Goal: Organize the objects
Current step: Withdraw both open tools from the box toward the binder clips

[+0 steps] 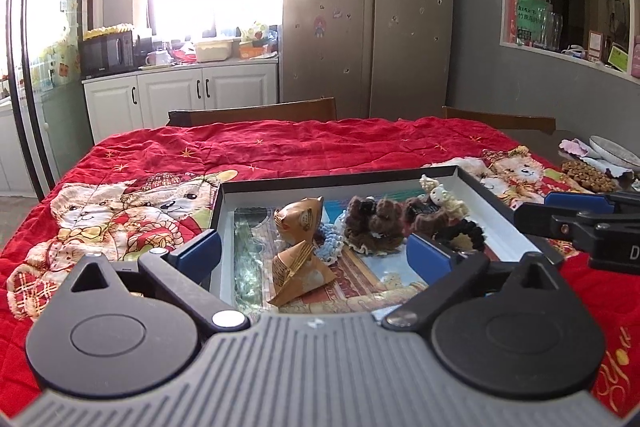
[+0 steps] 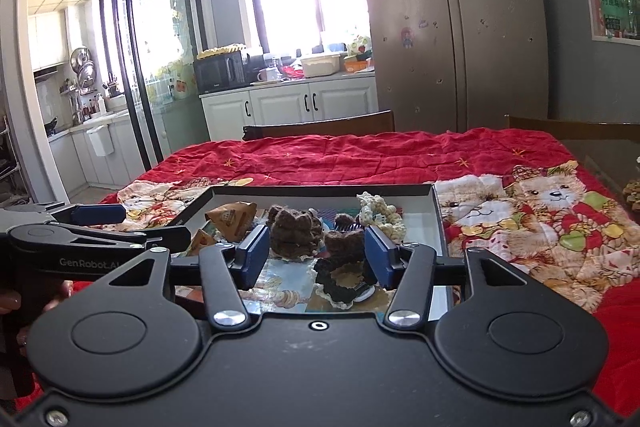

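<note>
Gathered into the shallow box on the red blanket — gold wrapped packets at left, brown knitted hair clips and cream one at right, sorted by kind, apparently. Left gripper spread wide, nothing between. Right gripper half apart — nothing clamped, poised above the clips.

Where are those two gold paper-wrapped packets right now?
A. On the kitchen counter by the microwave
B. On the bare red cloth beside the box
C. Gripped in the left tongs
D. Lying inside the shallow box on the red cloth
D: both gold packets lie on the picture lining the box, with the left tongs wide open and pressing on nothing.
</note>
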{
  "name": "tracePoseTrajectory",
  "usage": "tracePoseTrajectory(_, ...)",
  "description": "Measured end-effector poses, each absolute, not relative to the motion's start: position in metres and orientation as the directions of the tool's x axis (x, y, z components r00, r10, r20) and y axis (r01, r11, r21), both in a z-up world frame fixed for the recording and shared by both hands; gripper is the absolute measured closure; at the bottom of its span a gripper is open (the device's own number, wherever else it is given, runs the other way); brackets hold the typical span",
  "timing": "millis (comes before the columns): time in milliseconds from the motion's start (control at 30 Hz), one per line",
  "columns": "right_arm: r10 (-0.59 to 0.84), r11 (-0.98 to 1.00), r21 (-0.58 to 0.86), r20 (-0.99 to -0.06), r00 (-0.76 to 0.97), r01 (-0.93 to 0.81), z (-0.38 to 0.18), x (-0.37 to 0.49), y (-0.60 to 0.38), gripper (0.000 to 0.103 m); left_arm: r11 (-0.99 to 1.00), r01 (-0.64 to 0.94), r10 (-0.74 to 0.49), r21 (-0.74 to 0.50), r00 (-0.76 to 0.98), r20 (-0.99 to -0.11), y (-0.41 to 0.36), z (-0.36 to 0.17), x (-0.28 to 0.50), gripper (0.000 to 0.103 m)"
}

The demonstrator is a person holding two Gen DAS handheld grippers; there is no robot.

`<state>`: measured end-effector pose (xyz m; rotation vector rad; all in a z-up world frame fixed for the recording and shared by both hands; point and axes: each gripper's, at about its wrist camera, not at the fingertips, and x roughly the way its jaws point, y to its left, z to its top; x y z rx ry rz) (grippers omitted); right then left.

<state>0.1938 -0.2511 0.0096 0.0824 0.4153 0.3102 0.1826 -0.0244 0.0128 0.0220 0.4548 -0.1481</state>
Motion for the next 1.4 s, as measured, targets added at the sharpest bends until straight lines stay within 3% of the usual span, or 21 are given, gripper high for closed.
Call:
tracePoseTrajectory(733, 0.276, 0.961, 0.109, -0.439, 0.855, -0.254, 0.007, 0.140, -0.275, 0.049, 0.984, 0.176, -0.164, -0.016, 0.879, -0.448, -0.027, 0.024, 0.134, 0.000)
tracePoseTrajectory(1233, 0.280, 0.953, 0.071, -0.574, 0.769, -0.294, -0.046, 0.152, -0.239, 0.050, 0.963, 0.268, -0.249, -0.040, 0.814, -0.525, -0.030, -0.005, 0.124, 0.000)
tracePoseTrajectory(1400, 0.216, 0.957, -0.018, -0.625, 0.750, -0.291, -0.059, 0.163, -0.223, 0.058, 0.957, 0.288, -0.266, -0.043, 0.803, -0.534, -0.038, -0.010, 0.126, 0.000)
